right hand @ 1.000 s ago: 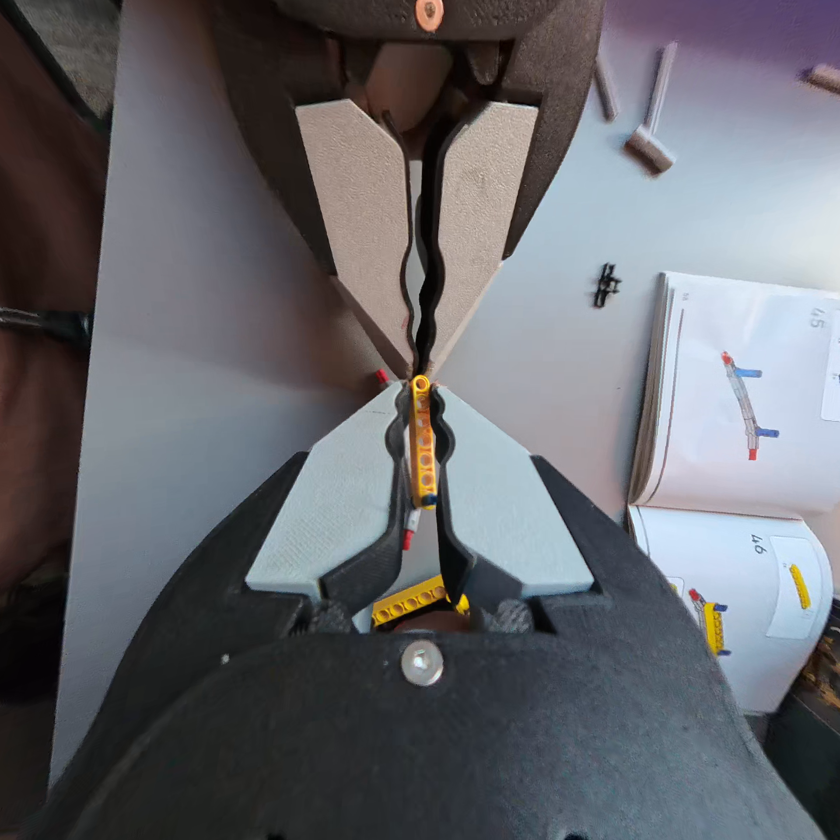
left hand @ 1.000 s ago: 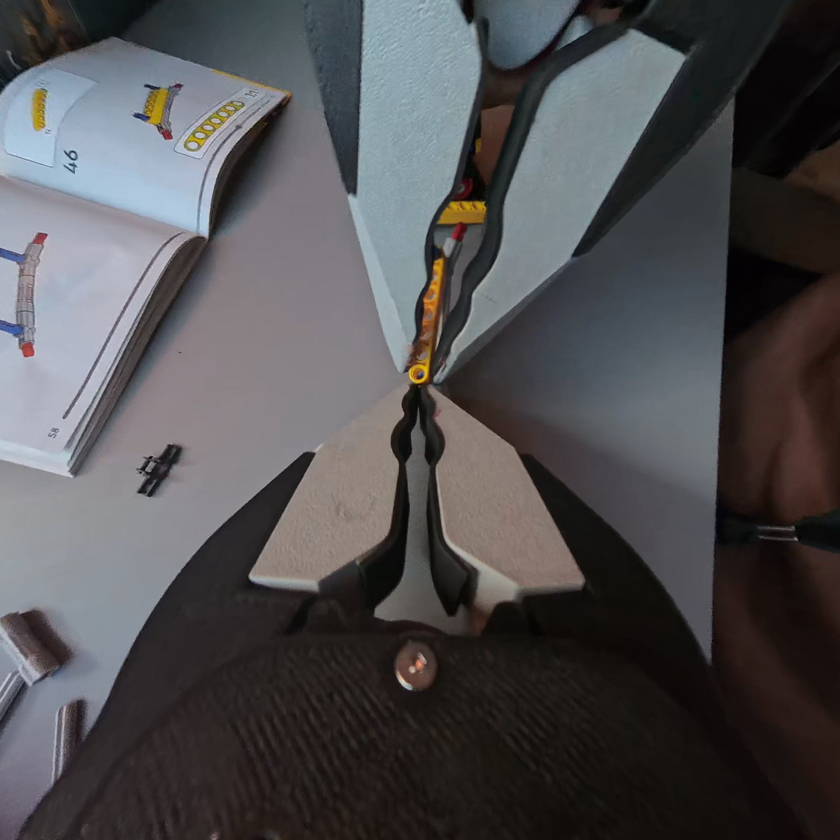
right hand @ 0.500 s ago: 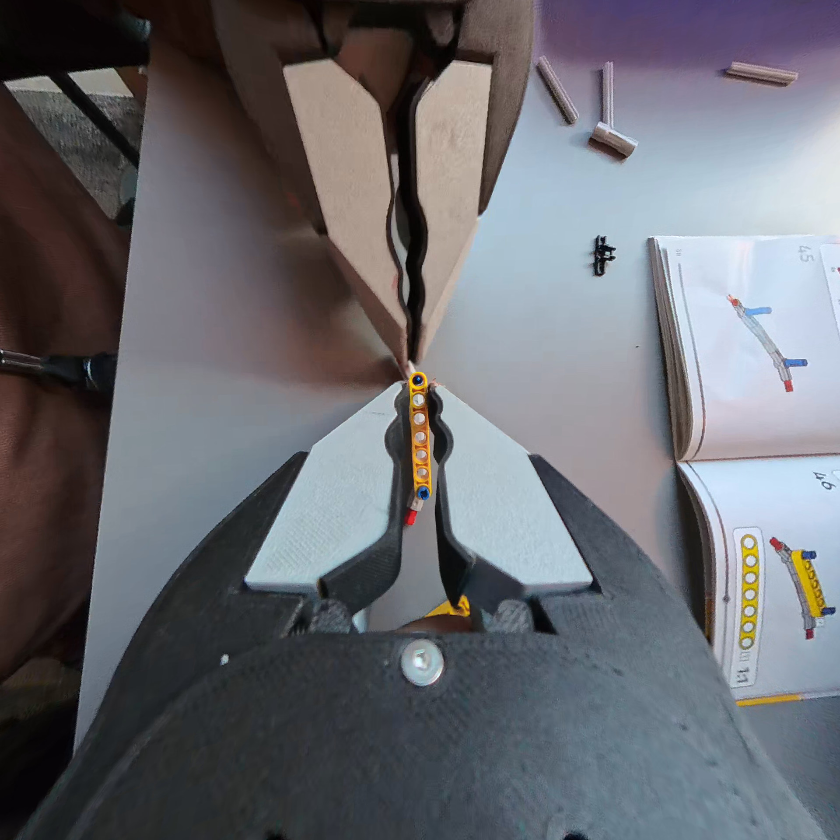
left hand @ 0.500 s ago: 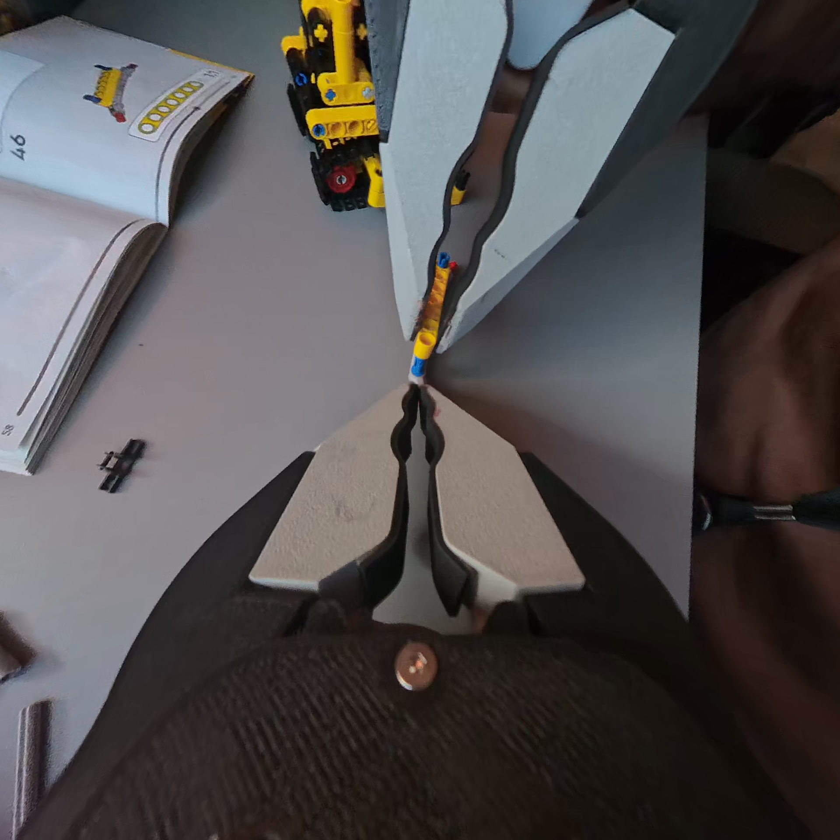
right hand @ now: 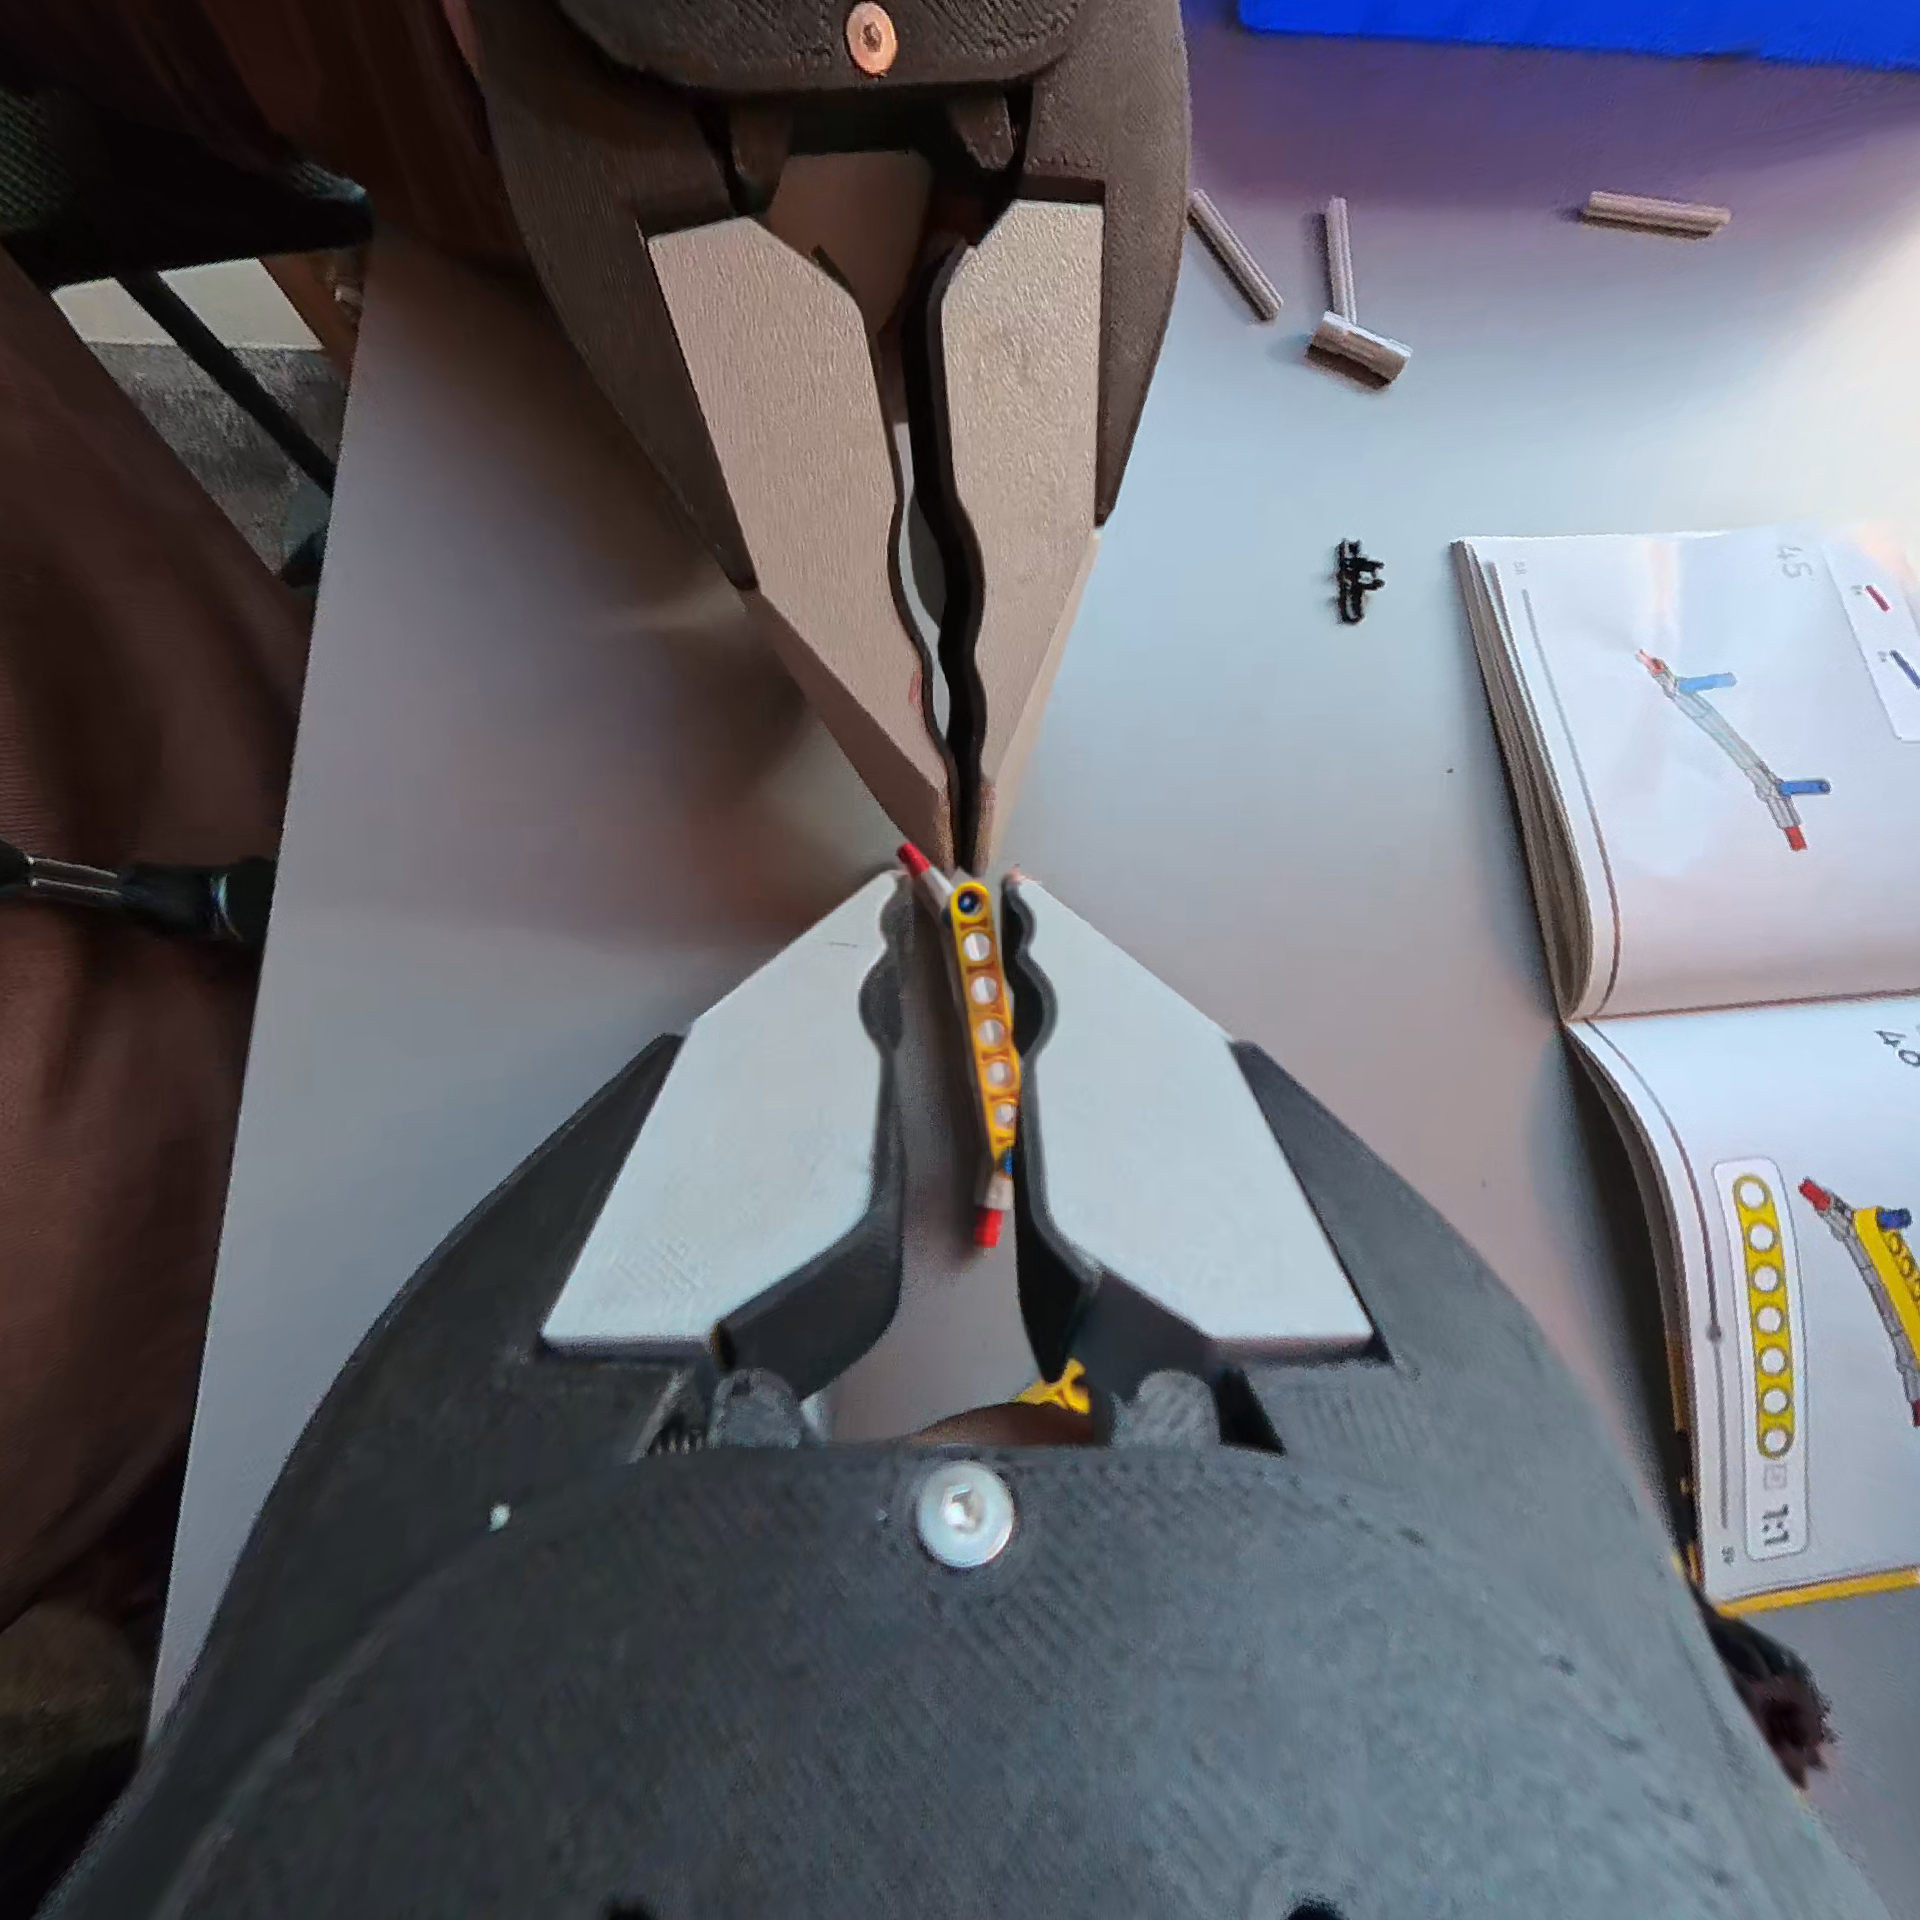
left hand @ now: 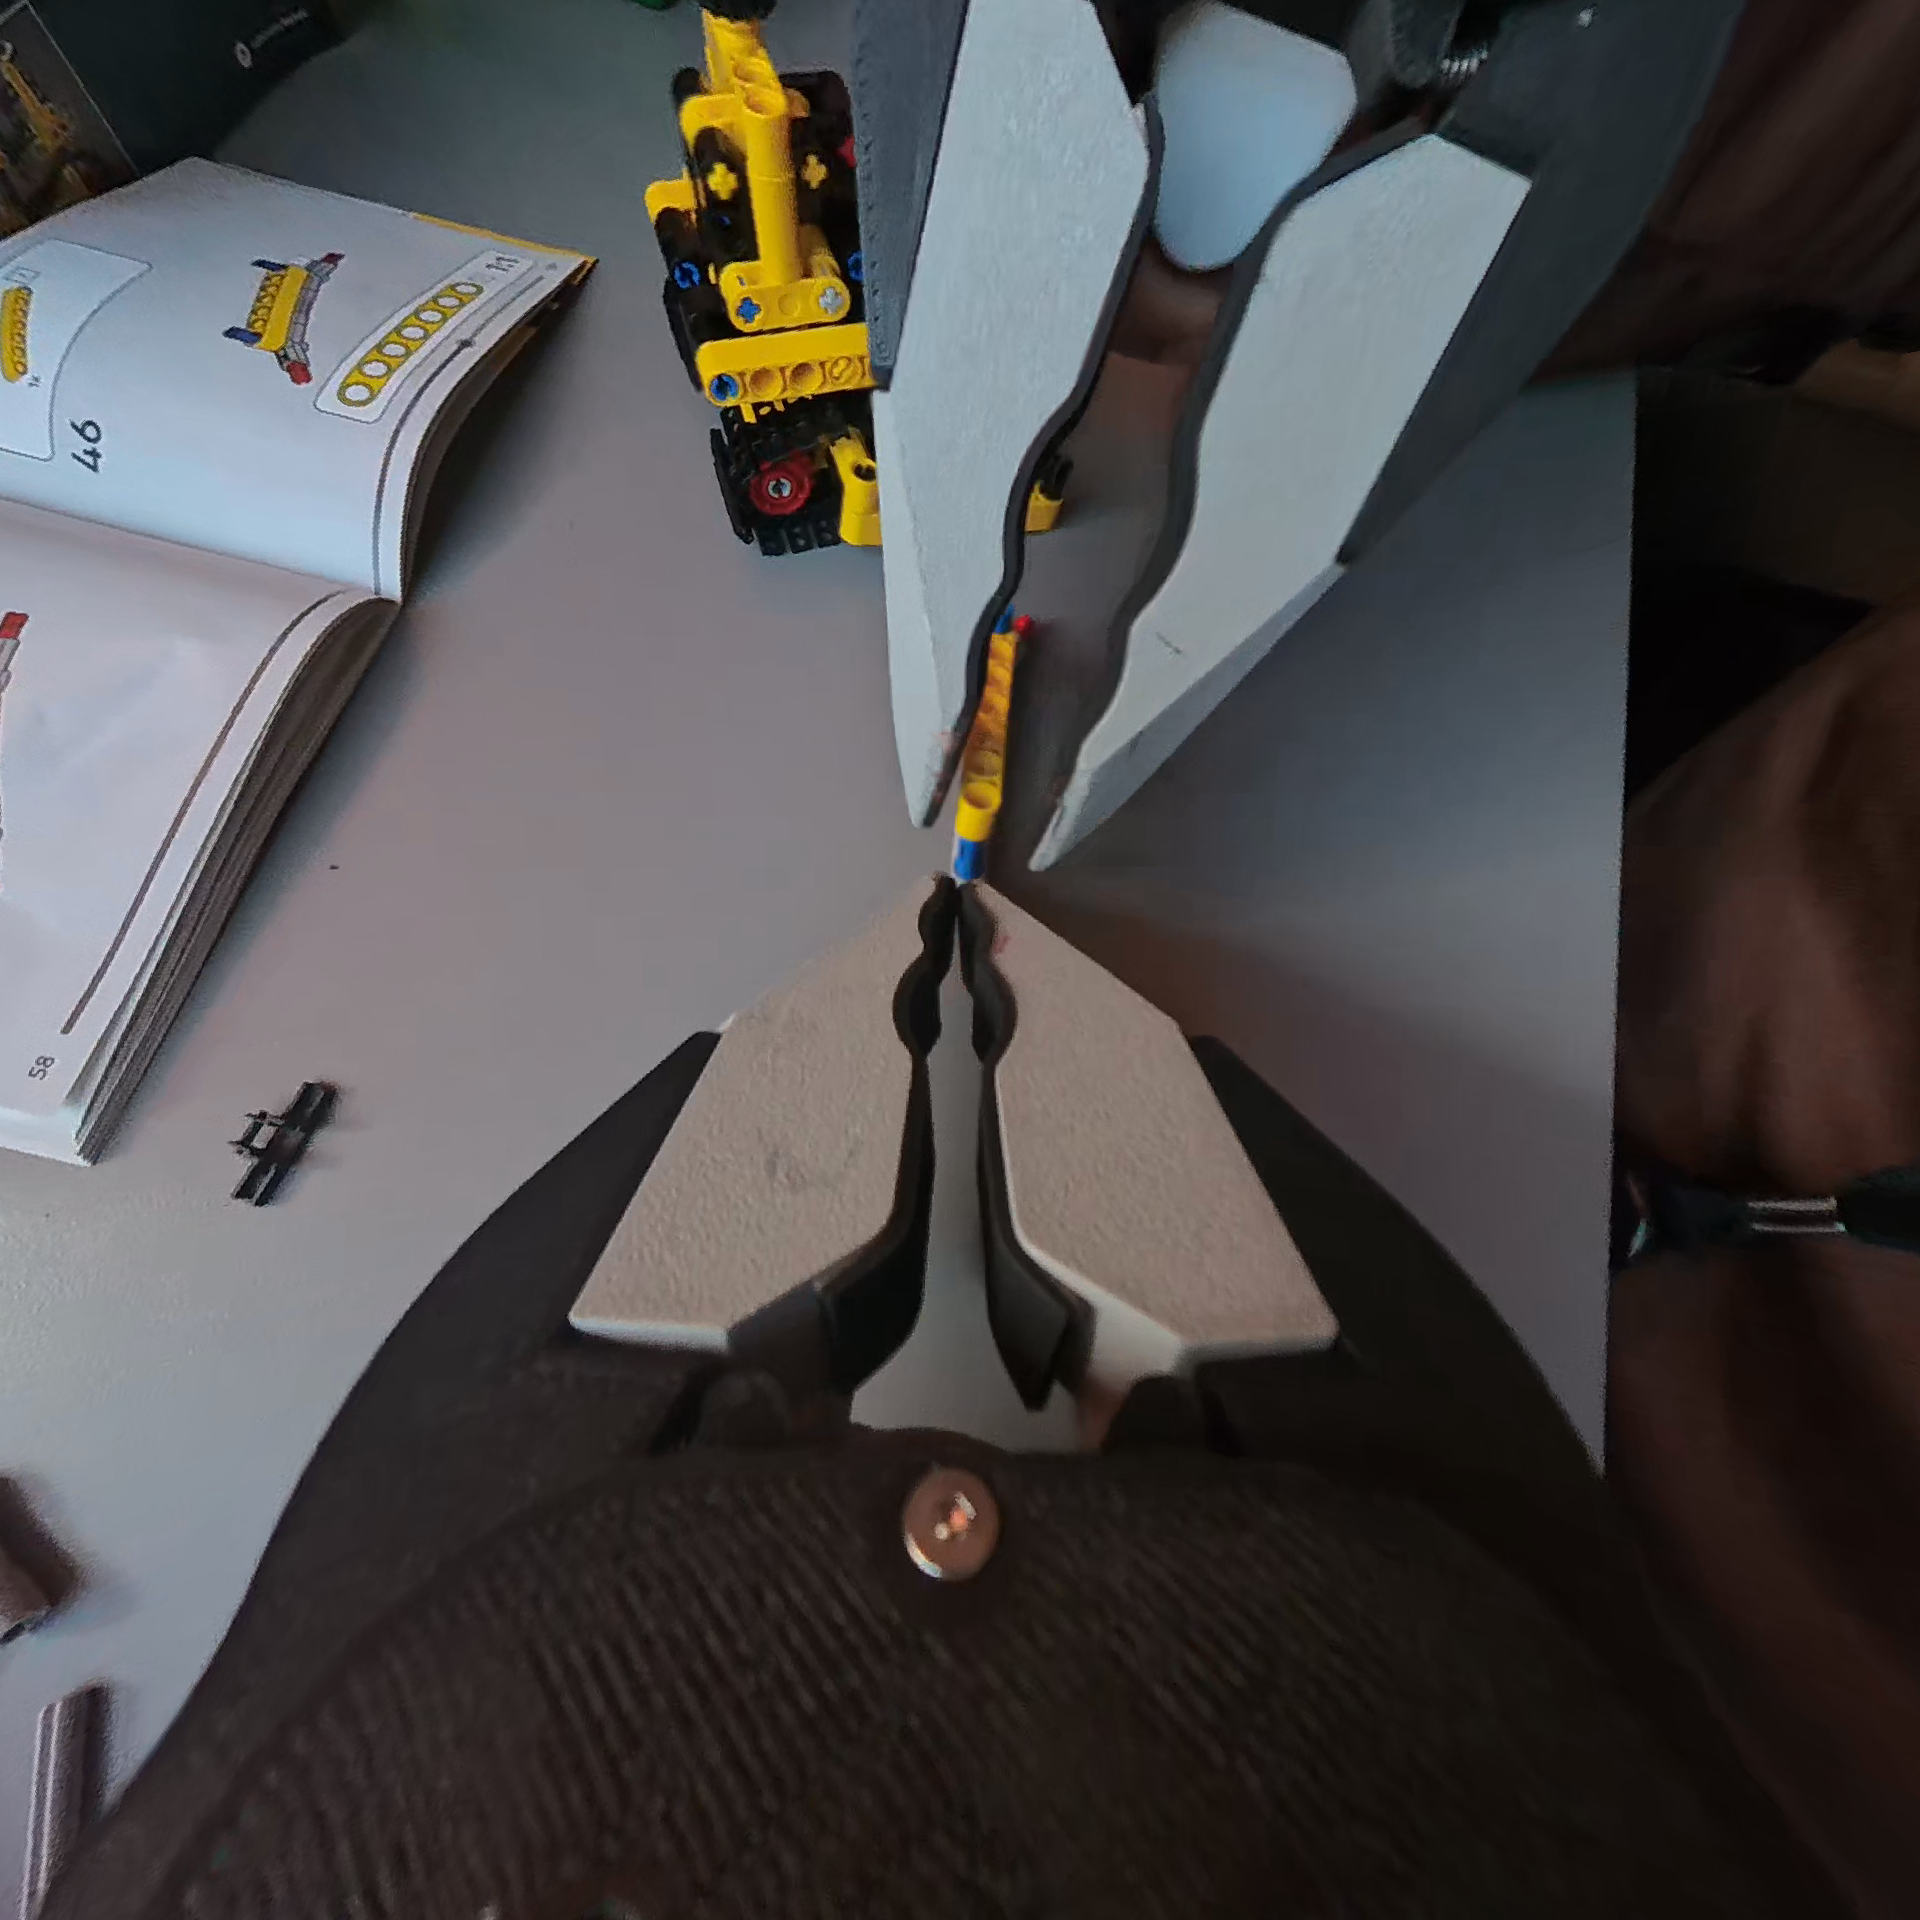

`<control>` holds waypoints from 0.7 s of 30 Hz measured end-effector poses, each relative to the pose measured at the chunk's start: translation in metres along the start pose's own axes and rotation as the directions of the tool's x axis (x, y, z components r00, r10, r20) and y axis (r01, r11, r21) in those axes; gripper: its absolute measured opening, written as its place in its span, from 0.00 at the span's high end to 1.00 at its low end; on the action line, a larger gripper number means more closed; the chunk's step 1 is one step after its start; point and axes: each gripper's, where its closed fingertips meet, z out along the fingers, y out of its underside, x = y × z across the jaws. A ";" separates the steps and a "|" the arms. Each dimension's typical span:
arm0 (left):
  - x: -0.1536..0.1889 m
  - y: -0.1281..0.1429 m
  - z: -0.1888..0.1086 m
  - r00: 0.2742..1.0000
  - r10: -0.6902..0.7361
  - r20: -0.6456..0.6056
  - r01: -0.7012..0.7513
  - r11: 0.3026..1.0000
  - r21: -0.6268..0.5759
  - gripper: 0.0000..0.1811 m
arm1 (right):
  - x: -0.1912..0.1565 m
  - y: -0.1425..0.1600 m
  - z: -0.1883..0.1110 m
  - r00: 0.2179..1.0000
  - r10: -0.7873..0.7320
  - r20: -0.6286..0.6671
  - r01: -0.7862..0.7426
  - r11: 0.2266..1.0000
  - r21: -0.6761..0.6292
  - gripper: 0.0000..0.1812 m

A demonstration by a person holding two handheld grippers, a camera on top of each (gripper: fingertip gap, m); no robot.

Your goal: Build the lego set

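A yellow holed beam [right hand: 982, 1029] with blue and red pins and a grey part behind it hangs above the grey table. My left gripper [left hand: 956, 891] is shut on its end, tip to tip with my right gripper [right hand: 958, 883]. The right jaws stand parted around the beam, which rests against one right finger [right hand: 1049, 1039]. In the left wrist view the beam [left hand: 987, 717] shows between the pale right gripper [left hand: 987, 831] fingers. In the right wrist view the left gripper [right hand: 961, 847] comes down from the top. A partly built yellow and black vehicle [left hand: 774, 312] stands behind.
An open instruction booklet [left hand: 208, 623] lies beside the vehicle and shows in the right wrist view [right hand: 1714, 831]. A small black piece [left hand: 281, 1138] lies near it. Grey-brown rods [right hand: 1340, 281] lie farther off. The table edge [left hand: 1621, 935] and a person's arm are close by. Left and right tips are no more than a few centimetres apart.
The right gripper's jaws have parted around the beam, which they clamped before. The left gripper stays shut on the beam's end. Both moved so the vehicle came into view.
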 end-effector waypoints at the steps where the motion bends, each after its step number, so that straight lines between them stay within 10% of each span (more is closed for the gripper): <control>1: -0.001 -0.001 -0.001 1.000 -0.015 -0.006 0.015 1.000 0.013 1.00 | 0.002 0.001 -0.002 1.000 0.011 -0.010 -0.011 1.000 0.006 0.91; 11: 0.001 0.006 0.006 0.999 -0.034 -0.025 0.032 0.998 -0.056 0.88 | 0.021 0.007 -0.082 0.966 0.202 -0.160 -0.172 0.968 0.184 0.83; 21: 0.005 -0.007 0.016 0.998 -0.046 -0.041 0.045 0.999 -0.026 0.98 | 0.004 0.037 -0.036 0.953 0.161 -0.255 -0.161 0.987 0.024 0.82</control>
